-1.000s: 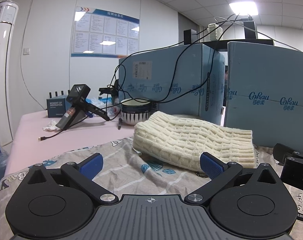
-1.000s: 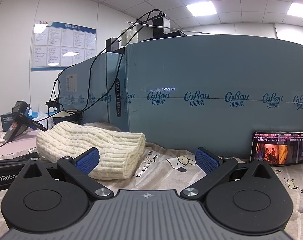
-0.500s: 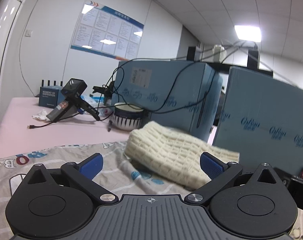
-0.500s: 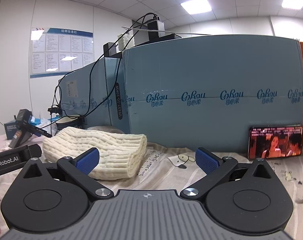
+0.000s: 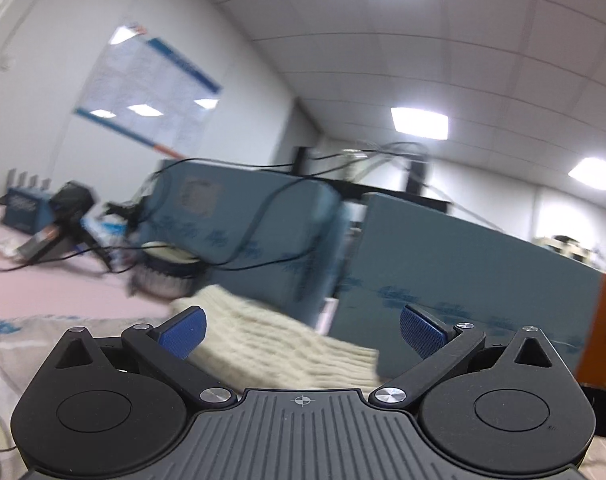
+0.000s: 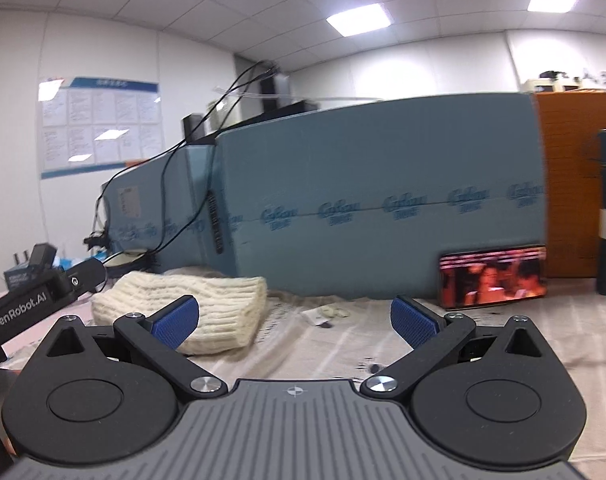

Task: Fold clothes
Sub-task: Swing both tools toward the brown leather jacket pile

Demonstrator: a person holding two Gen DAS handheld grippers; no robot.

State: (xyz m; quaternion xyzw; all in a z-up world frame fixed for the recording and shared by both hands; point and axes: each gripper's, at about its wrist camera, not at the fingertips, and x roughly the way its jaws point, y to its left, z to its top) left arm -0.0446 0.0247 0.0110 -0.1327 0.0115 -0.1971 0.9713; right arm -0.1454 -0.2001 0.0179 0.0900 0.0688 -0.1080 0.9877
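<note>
The left hand-held gripper is tilted and its view is blurred; its blue fingers are spread wide with nothing between them; the right hand-held gripper is likewise spread and empty. The folded cream knit sweater lies on the printed cloth that covers the desk, just in front of the blue cartons; in the left wrist view it shows as a pale ribbed bundle just beyond the fingers, not touched by them. From the right wrist view the body of the left hand-held gripper, marked GenRobot.AI, reaches in from the left edge, near the sweater's left end; whether it touches the knit I cannot tell. A phone with a lit screen leans against the carton to the right, well apart from the sweater; black cables hang over the cartons; a striped bowl sits on the pink desk behind the sweater.
</note>
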